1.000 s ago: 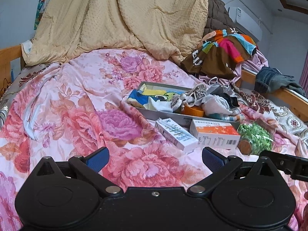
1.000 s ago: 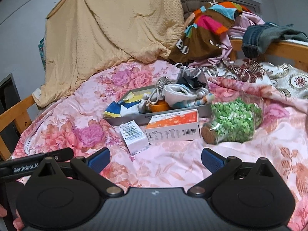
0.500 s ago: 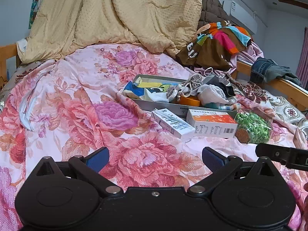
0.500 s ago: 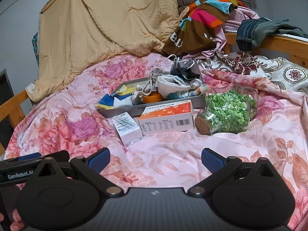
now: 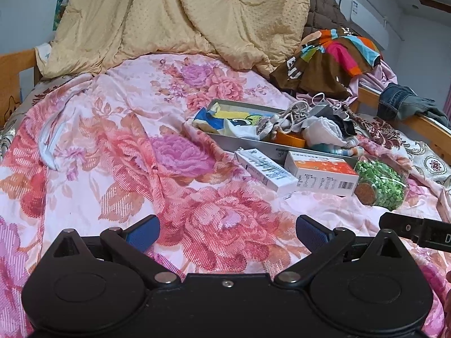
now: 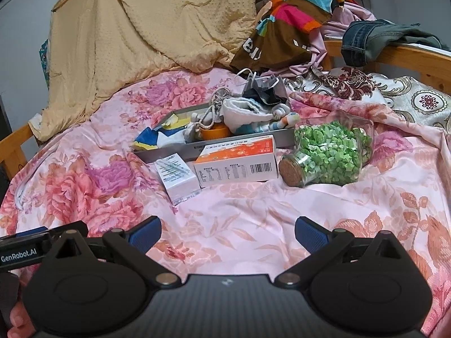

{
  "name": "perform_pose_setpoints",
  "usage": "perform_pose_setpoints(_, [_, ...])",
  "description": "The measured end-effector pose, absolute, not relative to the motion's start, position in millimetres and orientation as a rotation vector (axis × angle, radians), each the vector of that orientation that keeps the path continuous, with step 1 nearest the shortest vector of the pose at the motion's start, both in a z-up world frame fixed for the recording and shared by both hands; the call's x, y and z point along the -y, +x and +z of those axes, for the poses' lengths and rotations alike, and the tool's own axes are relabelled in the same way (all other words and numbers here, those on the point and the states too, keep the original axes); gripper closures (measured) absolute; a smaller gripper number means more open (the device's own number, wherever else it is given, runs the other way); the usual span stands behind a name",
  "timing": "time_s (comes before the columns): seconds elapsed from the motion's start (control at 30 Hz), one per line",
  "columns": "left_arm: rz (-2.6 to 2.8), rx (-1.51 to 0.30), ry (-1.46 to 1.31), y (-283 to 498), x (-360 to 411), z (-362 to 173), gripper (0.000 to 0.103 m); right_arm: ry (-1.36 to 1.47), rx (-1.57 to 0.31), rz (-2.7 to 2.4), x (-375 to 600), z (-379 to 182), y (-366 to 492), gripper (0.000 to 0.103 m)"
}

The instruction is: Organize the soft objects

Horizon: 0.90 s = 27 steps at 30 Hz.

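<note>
Here we hold the left gripper (image 5: 227, 232) and the right gripper (image 6: 227, 232) low over the floral bedspread (image 6: 253, 211), both with jaws spread wide and empty. The gray tray (image 6: 166, 156) lies well ahead of us, heaped with soft cloths and socks (image 6: 248, 114). Against the tray's near wall lie an orange box (image 6: 235, 163) and a white box (image 6: 176, 176); a jar of green bits (image 6: 328, 155) lies just right of the orange box.

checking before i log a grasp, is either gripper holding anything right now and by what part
Nothing is held. The left gripper and the right gripper both have their jaws wide open over the floral bedspread, short of the tray of soft things.
</note>
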<state>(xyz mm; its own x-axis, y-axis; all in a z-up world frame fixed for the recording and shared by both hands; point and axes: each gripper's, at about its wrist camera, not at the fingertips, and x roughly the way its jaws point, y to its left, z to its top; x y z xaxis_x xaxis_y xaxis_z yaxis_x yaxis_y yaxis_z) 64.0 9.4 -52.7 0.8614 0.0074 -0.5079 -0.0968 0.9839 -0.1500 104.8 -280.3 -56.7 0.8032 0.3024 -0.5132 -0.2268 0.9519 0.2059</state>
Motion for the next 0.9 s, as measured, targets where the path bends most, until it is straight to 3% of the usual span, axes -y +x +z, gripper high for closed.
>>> perform_pose_setpoints(0.9, [0.071,-0.532,-0.180,63.3,-10.4,-54.3,0.001,0.081,-0.576,0.306,273.1,-60.4,104.9,0.000])
